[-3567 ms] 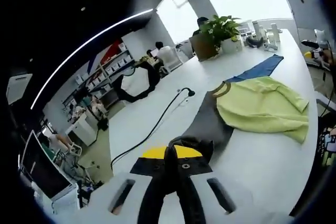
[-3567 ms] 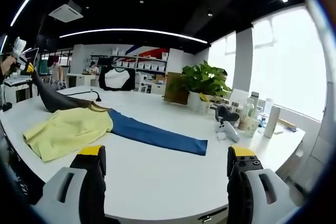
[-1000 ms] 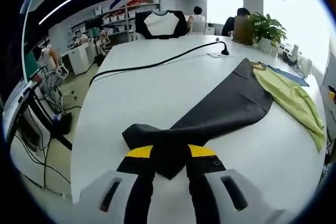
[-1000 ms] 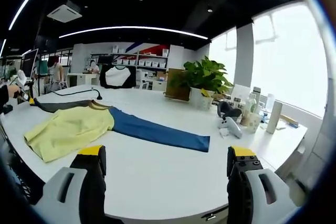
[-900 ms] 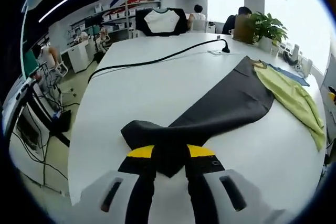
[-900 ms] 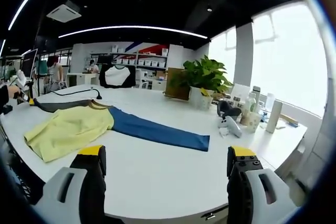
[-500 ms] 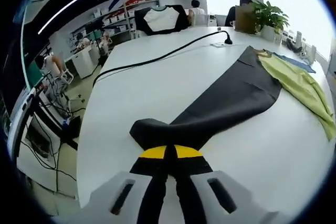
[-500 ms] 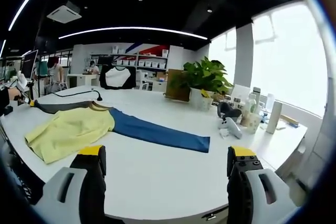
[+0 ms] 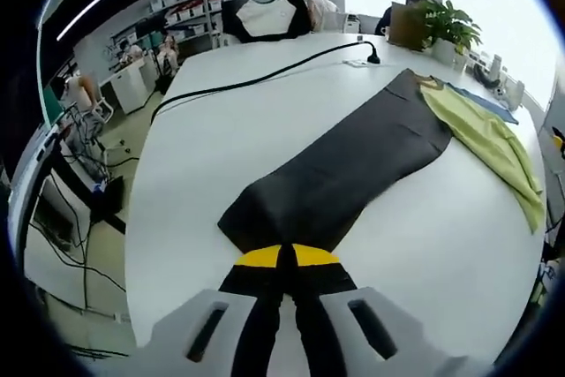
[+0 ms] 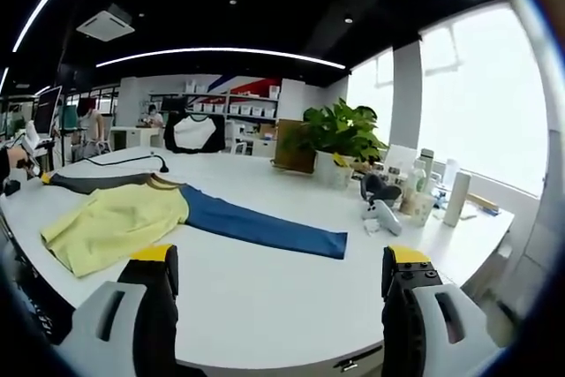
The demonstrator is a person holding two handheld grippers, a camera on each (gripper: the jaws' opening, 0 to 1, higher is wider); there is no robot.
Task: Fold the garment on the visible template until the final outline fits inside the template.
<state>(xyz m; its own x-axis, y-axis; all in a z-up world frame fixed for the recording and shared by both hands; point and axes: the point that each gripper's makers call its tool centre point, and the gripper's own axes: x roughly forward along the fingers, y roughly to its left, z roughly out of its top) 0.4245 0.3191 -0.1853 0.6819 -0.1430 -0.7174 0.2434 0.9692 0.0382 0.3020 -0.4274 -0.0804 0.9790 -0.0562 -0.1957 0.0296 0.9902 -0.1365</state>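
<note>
While left tongs (image 9: 282, 258) pinch the flat dark sleeve (image 9: 340, 174), right tongs (image 10: 278, 275) gape.

One garment (image 10: 132, 209) with three colour sections, one black cable (image 9: 256, 81), one potted plant (image 10: 335, 143), several bottles (image 10: 441, 192).

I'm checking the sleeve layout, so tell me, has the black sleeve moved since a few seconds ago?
Yes. The black sleeve, earlier lifted off the white table and draped from the left gripper, now lies stretched flat on it, away from the yellow body.
</note>
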